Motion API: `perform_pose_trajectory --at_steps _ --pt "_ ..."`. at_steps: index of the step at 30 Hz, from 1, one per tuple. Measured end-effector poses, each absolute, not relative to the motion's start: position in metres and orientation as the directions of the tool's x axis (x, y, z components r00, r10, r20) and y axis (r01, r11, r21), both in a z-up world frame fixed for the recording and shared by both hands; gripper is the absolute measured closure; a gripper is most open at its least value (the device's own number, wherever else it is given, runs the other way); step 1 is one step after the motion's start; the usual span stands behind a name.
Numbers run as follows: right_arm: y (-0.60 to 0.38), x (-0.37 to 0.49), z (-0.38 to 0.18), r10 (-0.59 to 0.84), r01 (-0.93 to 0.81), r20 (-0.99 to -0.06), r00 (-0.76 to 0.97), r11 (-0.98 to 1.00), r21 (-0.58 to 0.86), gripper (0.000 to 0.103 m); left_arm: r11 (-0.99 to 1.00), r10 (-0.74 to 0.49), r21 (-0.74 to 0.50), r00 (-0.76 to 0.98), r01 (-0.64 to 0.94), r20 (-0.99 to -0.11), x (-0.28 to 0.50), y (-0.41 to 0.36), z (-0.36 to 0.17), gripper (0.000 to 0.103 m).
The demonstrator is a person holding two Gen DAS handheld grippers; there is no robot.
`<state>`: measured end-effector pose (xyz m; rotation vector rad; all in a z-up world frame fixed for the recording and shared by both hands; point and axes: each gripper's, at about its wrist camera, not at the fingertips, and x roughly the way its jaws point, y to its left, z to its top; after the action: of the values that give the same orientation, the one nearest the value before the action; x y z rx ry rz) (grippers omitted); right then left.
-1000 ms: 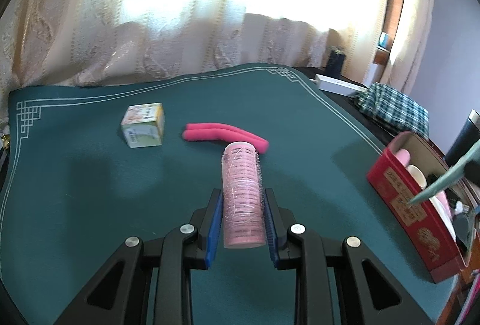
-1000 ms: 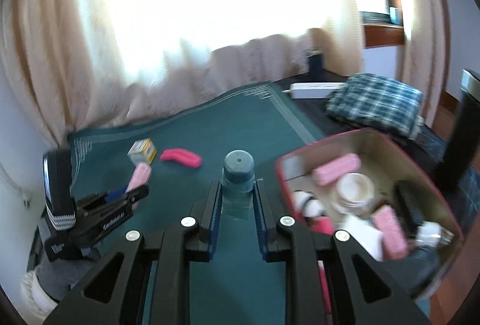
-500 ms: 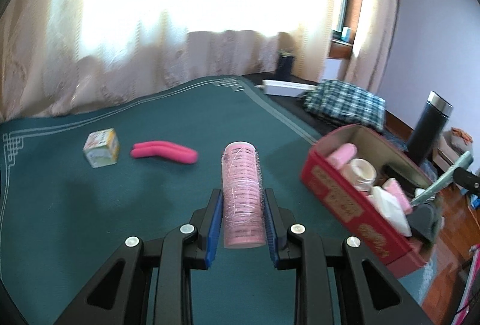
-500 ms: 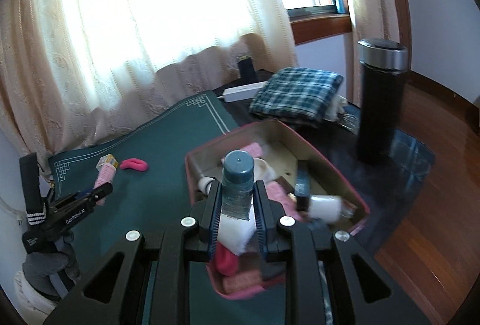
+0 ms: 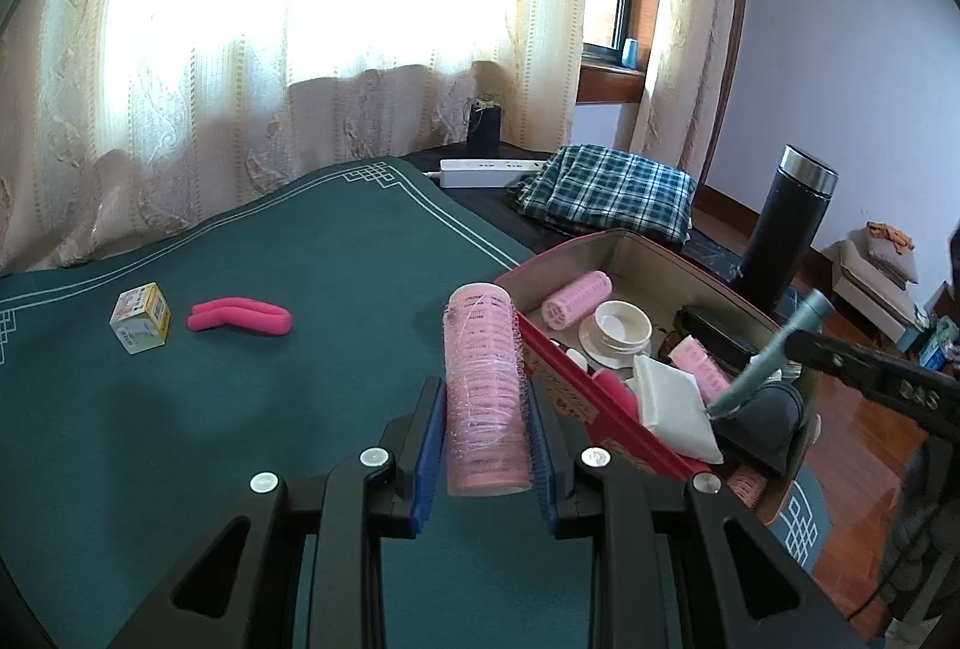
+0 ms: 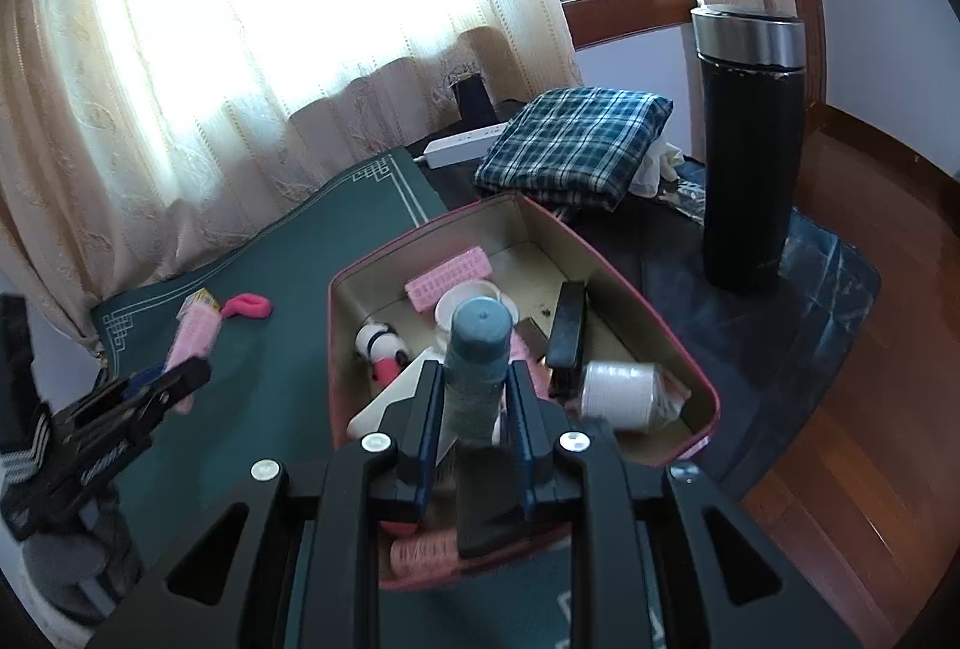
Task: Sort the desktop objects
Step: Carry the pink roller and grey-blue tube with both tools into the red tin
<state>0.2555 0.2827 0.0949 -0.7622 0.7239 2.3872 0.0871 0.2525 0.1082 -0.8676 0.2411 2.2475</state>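
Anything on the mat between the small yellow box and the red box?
Yes: a pink curved clip lies between the small box and the red box, seen in the left wrist view.

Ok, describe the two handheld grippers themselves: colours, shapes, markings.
Both are matte black plastic with triangular cut-outs in the frame and round silver screw heads. The left gripper and the right gripper each end in two flat fingers faced with blue ribbed pads. Seen from the side, each body carries pale lettering, too blurred to read. No cables are visible.

Green table mat (image 5: 270,439), small box (image 5: 141,317) beside pink clip (image 5: 240,316), red box (image 5: 585,397) at its edge
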Motion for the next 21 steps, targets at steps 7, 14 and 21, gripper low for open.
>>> perform_pose_trajectory --at_steps 7,14,21 --pt "0.302 0.239 0.088 0.304 -0.617 -0.644 -0.702 -0.711 0.338 0.08 -0.73 0.548 -0.075 -0.517 -0.679 -0.658 0.092 0.261 0.106 0.075" --pt "0.317 0.236 0.076 0.257 -0.615 -0.66 -0.706 -0.684 0.392 0.079 -0.713 0.553 -0.067 -0.501 -0.698 -0.665 0.096 0.275 0.104 0.075" --pt "0.317 0.249 0.074 0.25 -0.611 -0.649 -0.718 -0.674 0.416 0.079 -0.691 0.557 -0.061 -0.477 -0.72 -0.68 0.099 0.294 0.099 0.076"
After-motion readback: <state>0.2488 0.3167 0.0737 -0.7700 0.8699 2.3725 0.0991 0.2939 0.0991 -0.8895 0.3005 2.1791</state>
